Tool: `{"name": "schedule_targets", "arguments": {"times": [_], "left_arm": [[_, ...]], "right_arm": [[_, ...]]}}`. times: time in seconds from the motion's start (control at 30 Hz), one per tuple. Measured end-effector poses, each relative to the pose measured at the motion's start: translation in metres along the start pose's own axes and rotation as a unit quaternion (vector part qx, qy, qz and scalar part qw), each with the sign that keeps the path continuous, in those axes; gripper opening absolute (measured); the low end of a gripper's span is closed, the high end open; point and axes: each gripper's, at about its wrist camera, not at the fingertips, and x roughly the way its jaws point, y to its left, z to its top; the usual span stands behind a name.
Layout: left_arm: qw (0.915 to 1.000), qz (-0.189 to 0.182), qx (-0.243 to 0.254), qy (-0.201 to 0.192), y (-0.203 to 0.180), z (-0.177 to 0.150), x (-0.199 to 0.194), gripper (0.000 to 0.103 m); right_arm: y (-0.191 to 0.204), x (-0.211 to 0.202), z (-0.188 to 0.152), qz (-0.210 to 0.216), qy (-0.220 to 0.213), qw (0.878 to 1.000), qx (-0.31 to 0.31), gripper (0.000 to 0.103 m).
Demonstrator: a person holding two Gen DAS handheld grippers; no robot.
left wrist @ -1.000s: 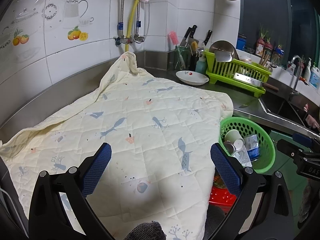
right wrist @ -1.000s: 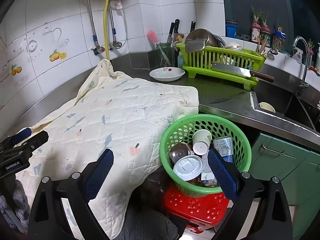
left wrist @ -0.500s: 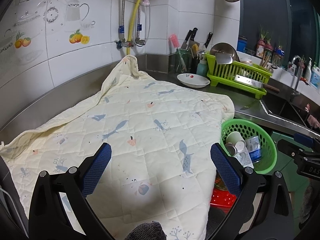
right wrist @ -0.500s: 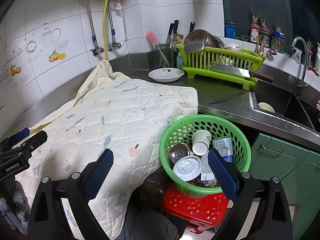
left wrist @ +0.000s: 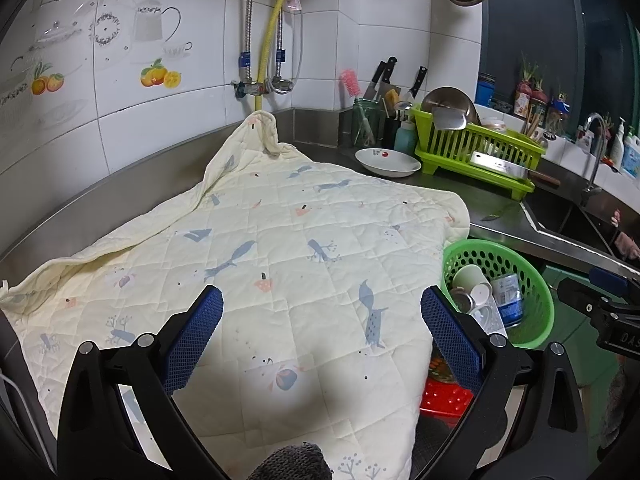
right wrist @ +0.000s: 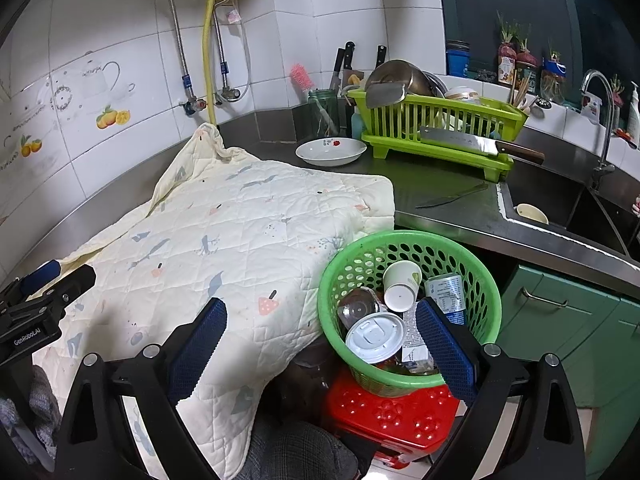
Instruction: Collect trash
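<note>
A green perforated basket [right wrist: 480, 280] stands on a red stool [right wrist: 392, 416] beside the counter; it also shows in the left wrist view [left wrist: 536, 304]. It holds trash: a white paper cup [right wrist: 400, 286], a white plastic lid [right wrist: 374, 338], a blue-labelled can [right wrist: 446, 292] and a clear cup [right wrist: 356, 306]. My left gripper [left wrist: 320, 320] is open and empty above a cream quilted cloth [left wrist: 280, 248]. My right gripper [right wrist: 322, 336] is open and empty, in front of the basket and the cloth's edge [right wrist: 248, 232].
A white bowl [right wrist: 331, 151], a lime dish rack [right wrist: 440, 128] with a cleaver [right wrist: 476, 145], and a small knife [right wrist: 452, 196] sit on the steel counter. A sink [right wrist: 560, 208] with a cup is at the right. Green cabinets [right wrist: 560, 320] stand below.
Both views have shifted only slightly; the left gripper has drifted a little over the cloth. Both grippers stay open and empty.
</note>
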Motion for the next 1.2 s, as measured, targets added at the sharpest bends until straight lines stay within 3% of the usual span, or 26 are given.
{"name": "schedule_targets", "arguments": {"times": [1.2], "left_arm": [[0.9994, -0.008, 0.006, -0.033, -0.011, 0.008, -0.014, 0.098]], "right_arm": [[-0.003, -0.011, 0.000, -0.008, -0.033, 0.999, 0.008, 0.092]]}}
